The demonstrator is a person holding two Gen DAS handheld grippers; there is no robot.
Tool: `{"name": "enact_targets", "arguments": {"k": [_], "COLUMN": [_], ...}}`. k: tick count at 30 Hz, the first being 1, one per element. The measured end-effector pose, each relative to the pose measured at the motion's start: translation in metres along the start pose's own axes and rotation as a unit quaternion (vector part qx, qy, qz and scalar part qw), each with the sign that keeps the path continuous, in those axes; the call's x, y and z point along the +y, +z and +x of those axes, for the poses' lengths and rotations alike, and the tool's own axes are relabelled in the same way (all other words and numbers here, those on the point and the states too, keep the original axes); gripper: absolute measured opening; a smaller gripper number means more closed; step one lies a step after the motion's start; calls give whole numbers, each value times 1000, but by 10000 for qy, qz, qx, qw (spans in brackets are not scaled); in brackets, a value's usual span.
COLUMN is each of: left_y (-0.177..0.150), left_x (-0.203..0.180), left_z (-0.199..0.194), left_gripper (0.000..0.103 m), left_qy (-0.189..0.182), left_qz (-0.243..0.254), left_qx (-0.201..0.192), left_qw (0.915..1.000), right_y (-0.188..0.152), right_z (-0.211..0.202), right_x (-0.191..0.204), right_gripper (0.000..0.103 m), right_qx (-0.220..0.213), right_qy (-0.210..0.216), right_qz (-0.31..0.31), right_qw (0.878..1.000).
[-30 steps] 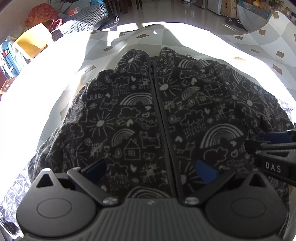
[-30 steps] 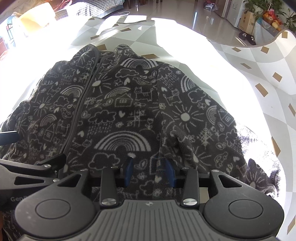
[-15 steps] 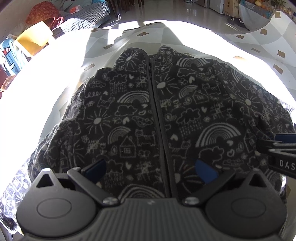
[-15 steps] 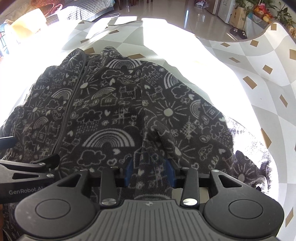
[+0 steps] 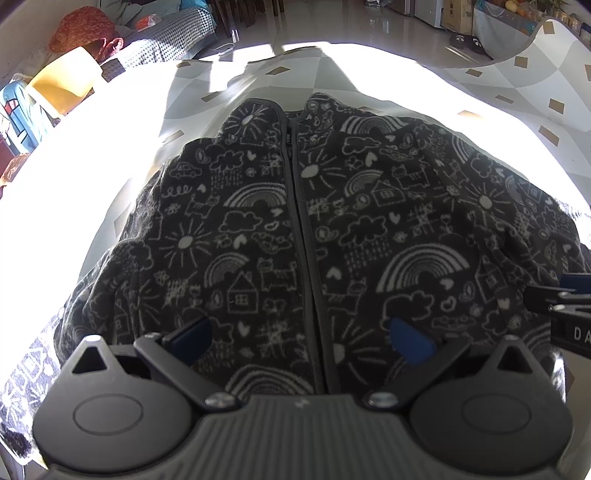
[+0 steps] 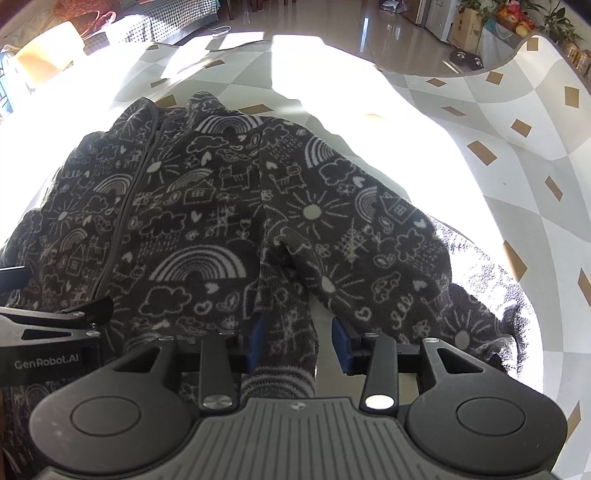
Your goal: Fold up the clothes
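A dark fleece jacket (image 5: 332,229) printed with white doodles lies front up, zipped, on a checked mat; the right wrist view shows it too (image 6: 192,221). My left gripper (image 5: 299,336) hovers wide open over the hem by the zipper, nothing between its blue pads. My right gripper (image 6: 297,341) is shut on the jacket's right sleeve (image 6: 291,295), which rises in a fold from the body to the fingers. A slim bright gap shows beside the right pad. Each gripper shows at the edge of the other's view: the right one (image 5: 565,302), the left one (image 6: 55,325).
The grey and white checked mat (image 6: 517,122) with tan diamonds spreads all round, with harsh sunlight on it. A yellow seat (image 5: 62,81) and a checked sofa (image 5: 166,33) stand far left. Shiny floor, slippers (image 5: 465,38) and boxes lie beyond the mat.
Both cameras have drawn back, so the jacket looks smaller. The sleeve fabric between my right fingers has lifted and bunched into a taller fold. The left gripper stays open.
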State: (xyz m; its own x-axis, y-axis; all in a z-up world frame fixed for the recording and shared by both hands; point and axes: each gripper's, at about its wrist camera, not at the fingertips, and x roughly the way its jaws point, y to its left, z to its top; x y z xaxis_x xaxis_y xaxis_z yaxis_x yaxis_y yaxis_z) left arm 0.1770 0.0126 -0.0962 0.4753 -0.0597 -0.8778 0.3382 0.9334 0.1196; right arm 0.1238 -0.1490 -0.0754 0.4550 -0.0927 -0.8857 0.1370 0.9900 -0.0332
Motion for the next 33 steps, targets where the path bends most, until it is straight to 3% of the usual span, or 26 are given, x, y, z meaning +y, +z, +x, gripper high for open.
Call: {"name": "enact_targets", "arguments": {"k": [33], "left_y": [-3], "left_x": [-6], "left_z": [8], "left_gripper": [103], "left_qy": [258], "left_qz": [105], "left_qx": [181], "left_qw": [9994], "right_y": [-5], "right_z": [-14], "right_x": [-14], "right_gripper": [40], "right_qx": [-238], "right_qy": [-452], "right_qz": [119], "right_qw": [9986]}}
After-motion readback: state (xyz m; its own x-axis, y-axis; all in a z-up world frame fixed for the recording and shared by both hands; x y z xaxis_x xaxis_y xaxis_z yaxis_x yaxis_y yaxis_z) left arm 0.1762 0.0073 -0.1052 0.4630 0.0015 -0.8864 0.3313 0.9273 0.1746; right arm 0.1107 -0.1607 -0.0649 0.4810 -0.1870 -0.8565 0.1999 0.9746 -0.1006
